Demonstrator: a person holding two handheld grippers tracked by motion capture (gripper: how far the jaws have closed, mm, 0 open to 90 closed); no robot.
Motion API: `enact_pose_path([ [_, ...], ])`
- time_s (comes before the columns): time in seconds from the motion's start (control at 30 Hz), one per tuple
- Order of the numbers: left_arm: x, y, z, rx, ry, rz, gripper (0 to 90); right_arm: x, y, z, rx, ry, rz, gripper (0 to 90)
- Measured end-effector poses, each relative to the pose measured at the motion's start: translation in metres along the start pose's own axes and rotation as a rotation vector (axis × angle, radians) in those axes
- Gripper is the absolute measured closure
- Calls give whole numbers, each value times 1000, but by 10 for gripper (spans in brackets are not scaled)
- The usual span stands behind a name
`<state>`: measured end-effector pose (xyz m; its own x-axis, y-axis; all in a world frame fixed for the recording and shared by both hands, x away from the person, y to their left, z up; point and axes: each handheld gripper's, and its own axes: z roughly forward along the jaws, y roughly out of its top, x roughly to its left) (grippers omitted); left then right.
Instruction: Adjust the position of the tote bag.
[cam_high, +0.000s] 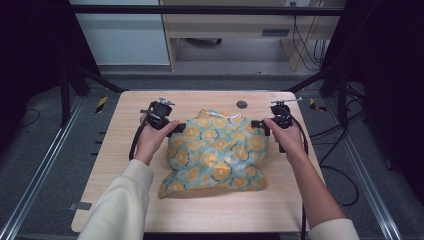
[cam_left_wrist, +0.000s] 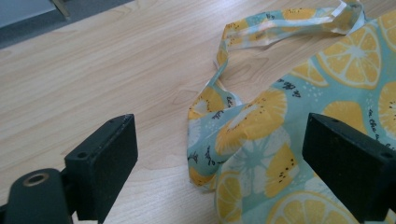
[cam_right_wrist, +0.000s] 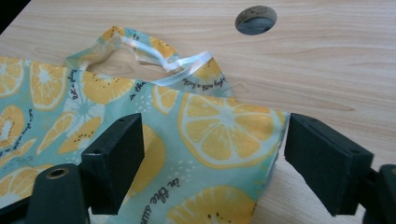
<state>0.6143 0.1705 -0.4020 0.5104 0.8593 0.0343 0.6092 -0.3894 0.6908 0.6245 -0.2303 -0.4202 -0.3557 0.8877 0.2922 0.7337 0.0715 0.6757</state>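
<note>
A teal cloth bag (cam_high: 216, 152) printed with orange slices lies rumpled on the wooden table (cam_high: 125, 115), its handles toward the far edge. My left gripper (cam_high: 176, 128) is at the bag's upper left corner (cam_left_wrist: 219, 140); its jaws stand wide apart and the cloth lies loose between them. My right gripper (cam_high: 257, 124) is at the upper right corner (cam_right_wrist: 243, 126), jaws also wide, with the cloth edge between them and neither pad pressing on it. One handle loop (cam_right_wrist: 154, 58) lies flat on the wood beyond that corner.
A round cable hole (cam_high: 241, 104) sits in the table behind the bag. Bare wood surrounds the bag on all sides. Black frame bars and rails flank the table, and cables trail on the floor at the right.
</note>
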Motion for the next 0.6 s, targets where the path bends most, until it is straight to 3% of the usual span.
enact_pose_path([
  [0.1,0,-3,3,2,-6,-15,101,0,-1,2,-1,0,-1,266],
  [0.17,2,-6,6,6,-12,-21,101,-1,-2,2,-13,2,-4,414],
  [0.23,2,-8,8,9,-16,-34,105,-1,-3,2,-16,10,-12,463],
  [0.27,2,-8,9,11,-18,-37,111,1,-3,2,-14,14,-34,576],
  [0.33,2,-9,11,18,-16,-44,121,3,-3,1,-16,17,-56,664],
  [0.37,2,-9,11,18,-16,-44,136,3,-3,1,-16,17,-56,664],
  [0.4,2,-10,12,28,-21,-43,147,5,-4,1,-17,28,-73,745],
  [0.6,-1,-14,17,53,-30,-44,245,9,-5,1,-18,41,-112,890],
])
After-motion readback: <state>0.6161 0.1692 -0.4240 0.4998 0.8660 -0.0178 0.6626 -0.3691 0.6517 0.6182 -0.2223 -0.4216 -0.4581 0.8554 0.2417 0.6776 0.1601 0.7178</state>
